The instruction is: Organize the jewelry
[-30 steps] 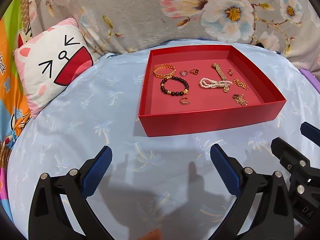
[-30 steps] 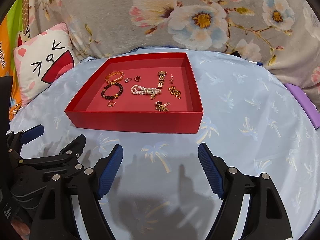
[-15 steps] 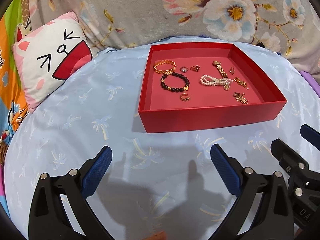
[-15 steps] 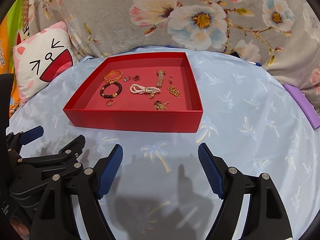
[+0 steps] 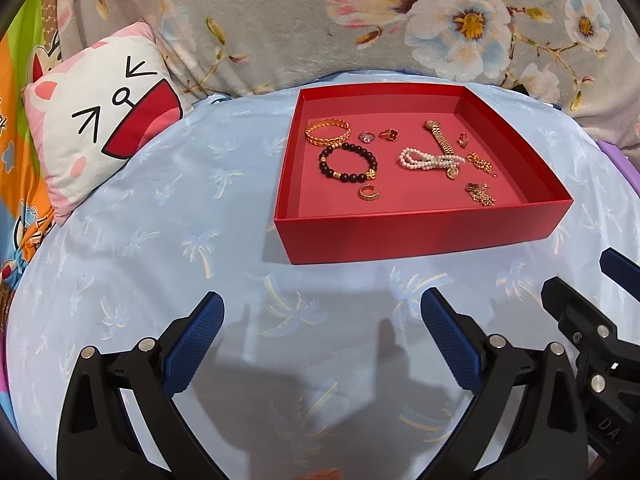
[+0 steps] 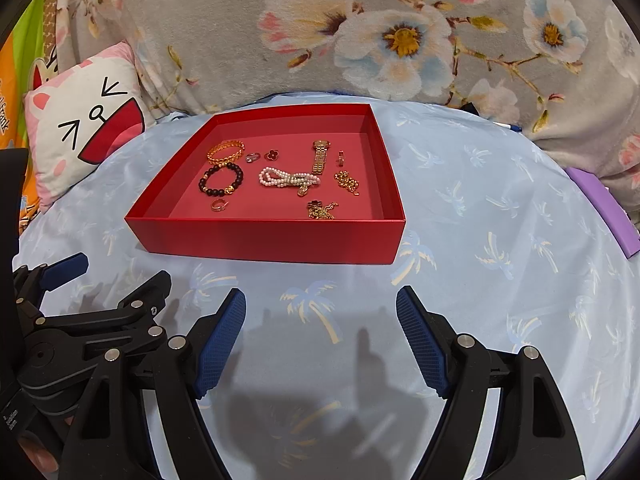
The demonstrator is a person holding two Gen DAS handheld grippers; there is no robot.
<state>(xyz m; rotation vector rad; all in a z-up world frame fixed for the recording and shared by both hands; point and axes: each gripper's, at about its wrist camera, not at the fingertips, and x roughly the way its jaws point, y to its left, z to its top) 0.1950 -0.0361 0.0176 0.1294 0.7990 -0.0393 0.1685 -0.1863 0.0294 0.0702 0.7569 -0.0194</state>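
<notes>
One red tray (image 5: 420, 232) holds three bracelets (image 5: 347, 162), one watch (image 5: 440, 140), three rings (image 5: 366, 136) and two chains (image 5: 481, 163).

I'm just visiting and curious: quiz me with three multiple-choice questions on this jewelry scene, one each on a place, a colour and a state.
1. Where does the pearl bracelet lie?
A. on the bedsheet
B. inside the red tray
C. on the cat pillow

2. What colour are the beads of the beaded bracelet?
A. dark
B. white
C. green

3. How are the left gripper and right gripper?
A. both open, empty
B. both closed on rings
C. one holds a watch

Answers: 1 B, it rests on the tray floor. 2 A, near-black beads with gold accents. 3 A, the jaws stand apart over bare sheet.
</notes>
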